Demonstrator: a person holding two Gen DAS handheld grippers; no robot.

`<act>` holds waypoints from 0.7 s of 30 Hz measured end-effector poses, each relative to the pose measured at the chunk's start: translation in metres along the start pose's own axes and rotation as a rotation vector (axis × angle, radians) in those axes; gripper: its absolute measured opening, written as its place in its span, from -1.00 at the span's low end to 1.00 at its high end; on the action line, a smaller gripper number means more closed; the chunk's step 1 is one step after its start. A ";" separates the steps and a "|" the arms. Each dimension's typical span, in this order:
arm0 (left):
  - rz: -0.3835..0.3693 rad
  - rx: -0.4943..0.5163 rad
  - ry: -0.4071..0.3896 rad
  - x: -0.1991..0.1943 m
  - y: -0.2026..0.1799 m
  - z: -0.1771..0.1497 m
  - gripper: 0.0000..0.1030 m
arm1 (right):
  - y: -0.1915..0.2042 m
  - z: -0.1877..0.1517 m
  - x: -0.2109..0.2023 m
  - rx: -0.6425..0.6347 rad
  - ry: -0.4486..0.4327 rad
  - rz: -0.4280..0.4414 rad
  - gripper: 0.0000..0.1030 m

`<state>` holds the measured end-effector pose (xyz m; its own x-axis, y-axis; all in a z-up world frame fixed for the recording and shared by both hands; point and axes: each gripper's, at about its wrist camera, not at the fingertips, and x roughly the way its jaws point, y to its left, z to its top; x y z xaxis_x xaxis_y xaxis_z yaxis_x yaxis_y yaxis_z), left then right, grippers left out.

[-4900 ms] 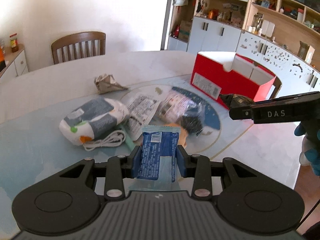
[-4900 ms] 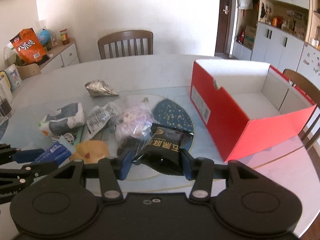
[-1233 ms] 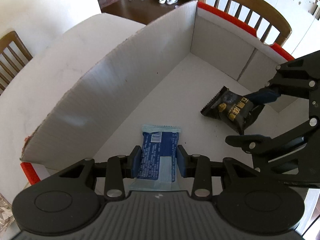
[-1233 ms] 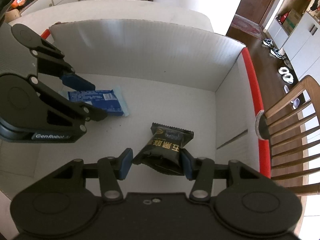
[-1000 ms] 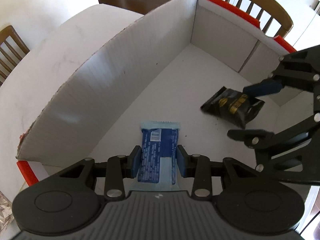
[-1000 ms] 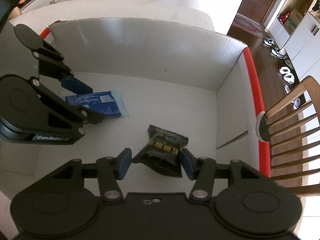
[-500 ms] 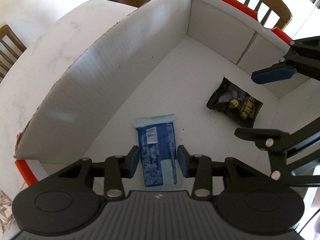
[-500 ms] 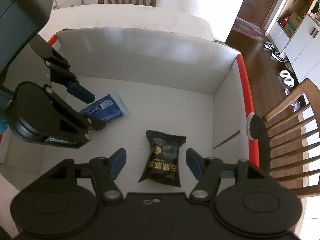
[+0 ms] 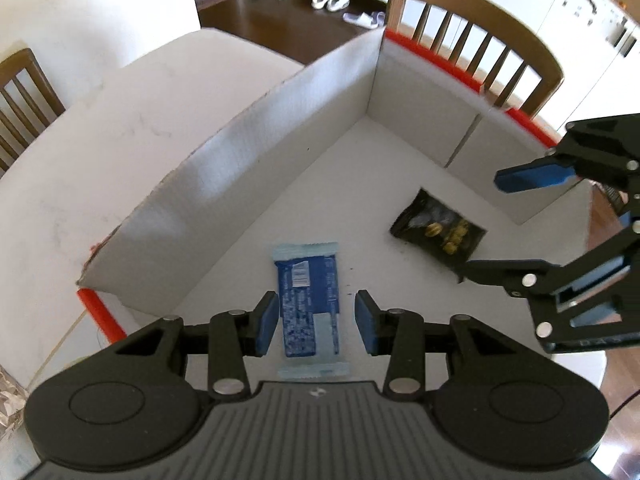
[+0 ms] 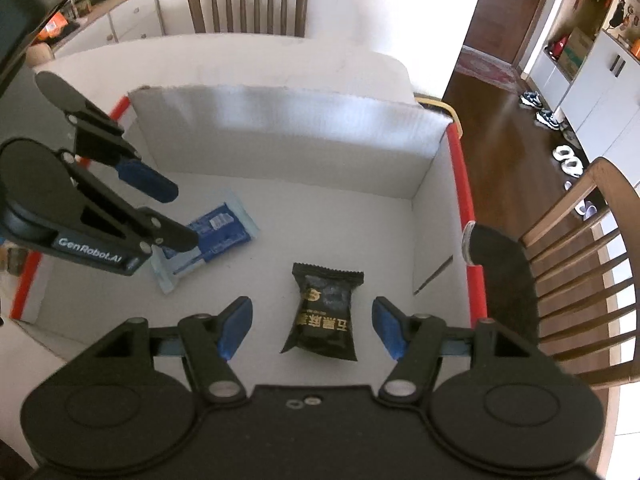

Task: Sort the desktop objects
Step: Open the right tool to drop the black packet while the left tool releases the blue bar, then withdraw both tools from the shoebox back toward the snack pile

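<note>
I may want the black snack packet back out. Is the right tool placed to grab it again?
Probably yes: the right tool is open above the black snack packet, which lies loose on the floor of the box, nothing covering it.

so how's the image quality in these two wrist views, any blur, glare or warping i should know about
Left wrist view: strong fisheye bending of the box wall; the black snack packet and red rim are smeared, while the blue packet stays fairly sharp. Right wrist view: sharper, print on the black snack packet is visible; a bright sheen on the box's far wall, and the chair curves at the edge.
</note>
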<state>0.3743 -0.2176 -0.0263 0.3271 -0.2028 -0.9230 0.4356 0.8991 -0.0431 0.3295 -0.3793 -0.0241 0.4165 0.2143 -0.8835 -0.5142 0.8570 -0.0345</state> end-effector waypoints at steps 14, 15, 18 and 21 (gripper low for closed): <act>-0.006 -0.003 -0.179 -0.069 -0.006 -0.042 -0.23 | 0.019 -0.008 -0.048 0.001 -0.115 -0.008 0.29; -0.008 -0.006 -0.189 -0.073 -0.006 -0.046 -0.23 | 0.022 -0.008 -0.052 0.000 -0.125 -0.011 0.29; -0.009 -0.011 -0.213 -0.086 -0.007 -0.057 -0.23 | 0.029 -0.009 -0.061 0.009 -0.145 -0.011 0.29; -0.011 -0.017 -0.234 -0.096 -0.008 -0.067 -0.23 | 0.037 -0.012 -0.069 0.012 -0.165 -0.007 0.29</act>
<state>0.2829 -0.1791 0.0368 0.5092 -0.2949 -0.8085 0.4267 0.9024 -0.0604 0.2726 -0.3679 0.0302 0.5378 0.2815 -0.7947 -0.5021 0.8641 -0.0338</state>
